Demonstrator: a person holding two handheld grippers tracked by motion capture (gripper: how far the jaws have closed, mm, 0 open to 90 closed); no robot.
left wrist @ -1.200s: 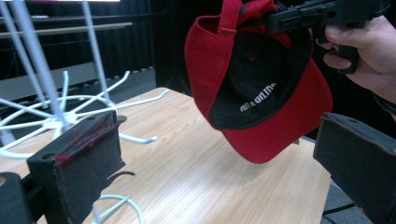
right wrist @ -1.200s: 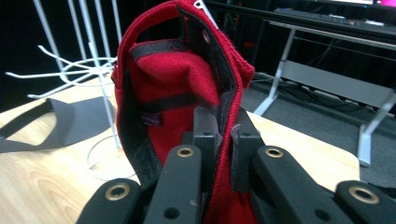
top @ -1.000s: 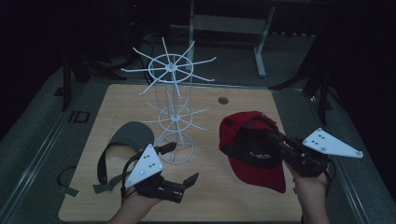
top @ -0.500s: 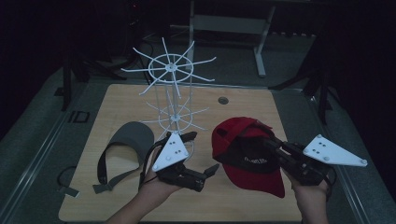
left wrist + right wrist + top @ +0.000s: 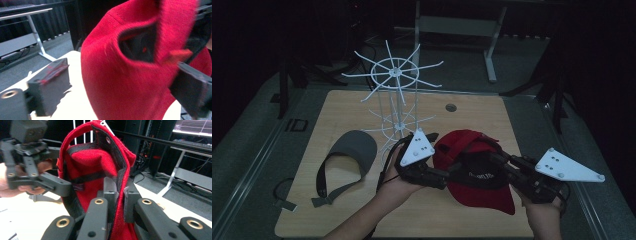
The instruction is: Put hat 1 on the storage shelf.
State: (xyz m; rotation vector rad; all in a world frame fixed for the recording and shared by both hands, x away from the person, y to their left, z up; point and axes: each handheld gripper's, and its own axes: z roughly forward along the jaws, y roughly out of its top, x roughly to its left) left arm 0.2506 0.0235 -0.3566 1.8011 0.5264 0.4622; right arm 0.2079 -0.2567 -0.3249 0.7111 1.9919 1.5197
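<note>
the red cap point(image 5: 479, 172) is held up above the near right part of the bench point(image 5: 492, 112), between the two hands. its long axis runs from the crown at far left to the peak at near right, and the peak point(image 5: 497, 200) points toward the person, tipped down. in the left tongs view the back of the cap faces the camera, with the arched strap opening dark against the red knit-like cloth. in the right tongs view the inside shows: red lining, a dark sweatband along the rim and a small snap on the strap.

the right tongs point(image 5: 492, 162) are pressed together on the cap's rim, cloth and sweatband pinched between the black jaws. the left tongs point(image 5: 451, 176) come in from the left with jaws spread wide; they have just been closing a little, with the back of the cap between them, one jaw at the rim. whether the pads press the cloth i cannot tell.

a grey visor point(image 5: 347, 155) lies flat on the near left of the bench, its strap trailing nearer. a white wire rack point(image 5: 394, 95) stands at the far middle.
</note>
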